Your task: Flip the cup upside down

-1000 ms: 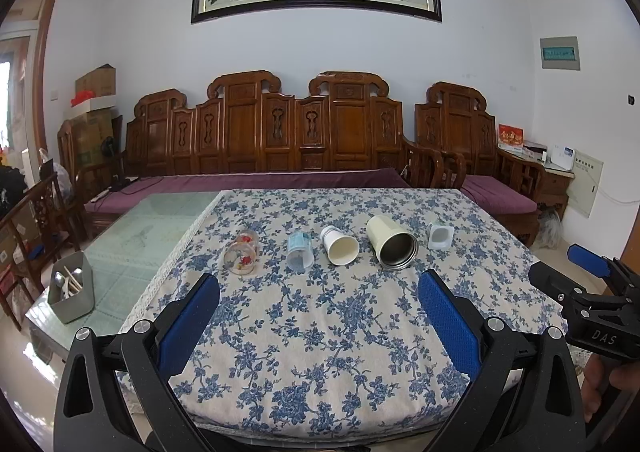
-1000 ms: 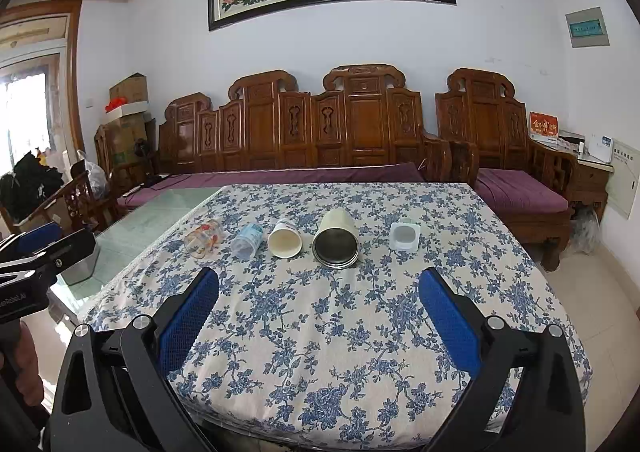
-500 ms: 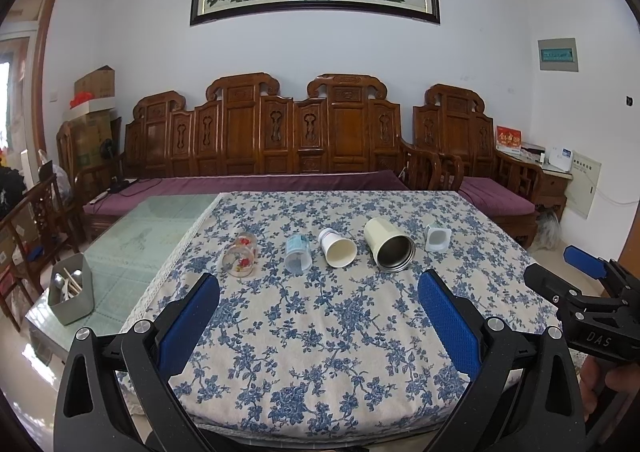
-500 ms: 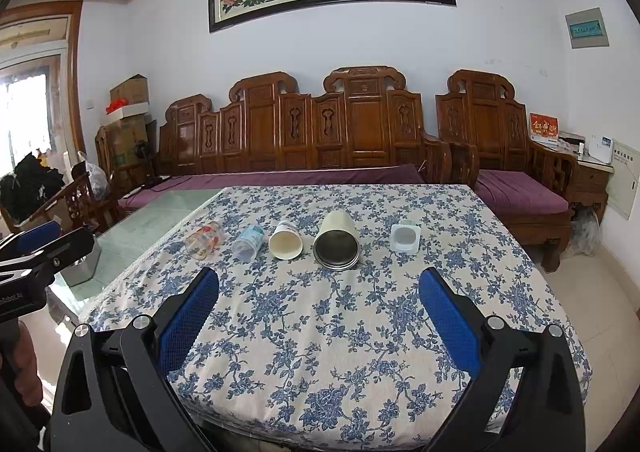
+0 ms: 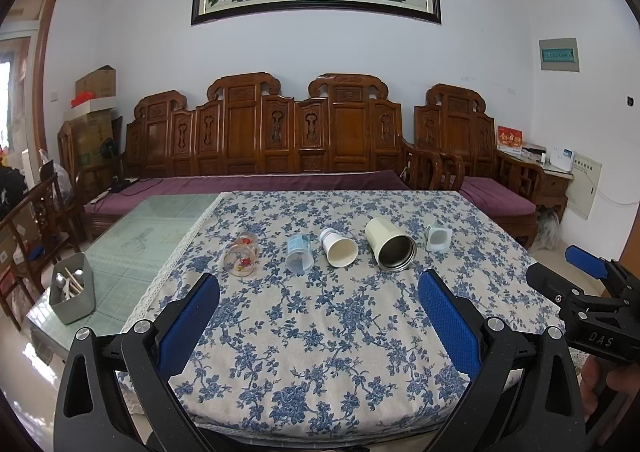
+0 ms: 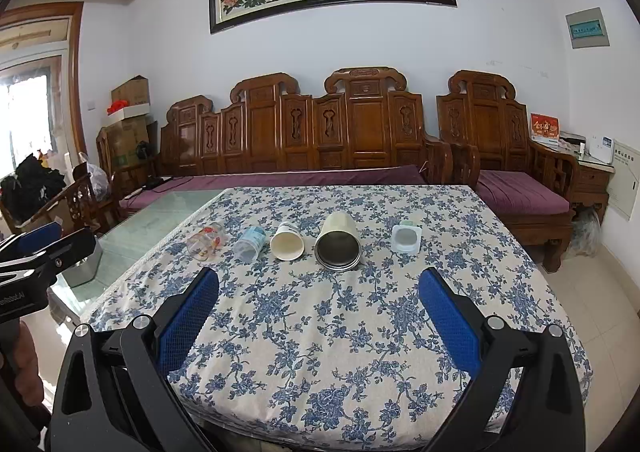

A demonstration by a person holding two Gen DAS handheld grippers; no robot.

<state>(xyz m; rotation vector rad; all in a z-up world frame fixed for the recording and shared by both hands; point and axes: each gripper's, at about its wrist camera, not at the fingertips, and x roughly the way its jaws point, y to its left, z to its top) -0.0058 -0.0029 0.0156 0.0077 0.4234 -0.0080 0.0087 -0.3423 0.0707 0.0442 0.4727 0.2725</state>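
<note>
Several cups lie on their sides in a row on the floral tablecloth (image 5: 320,324): a glass with red flowers (image 5: 242,258), a clear plastic cup (image 5: 299,254), a white paper cup (image 5: 339,248), a cream metal-lined tumbler (image 5: 390,244) and a small white square cup (image 5: 438,237). The same row shows in the right wrist view: glass (image 6: 206,240), plastic cup (image 6: 250,244), paper cup (image 6: 287,241), tumbler (image 6: 337,242), square cup (image 6: 406,238). My left gripper (image 5: 319,312) and right gripper (image 6: 319,312) are open and empty, well short of the cups, above the table's near part.
A grey utensil holder (image 5: 72,294) stands on the glass table part (image 5: 152,236) at the left. A carved wooden sofa (image 5: 304,140) with purple cushions runs behind the table. A side cabinet (image 5: 556,176) stands at the right.
Both views have tilted slightly, the cups sitting a touch higher in frame. Both grippers stay open; the cups have not moved.
</note>
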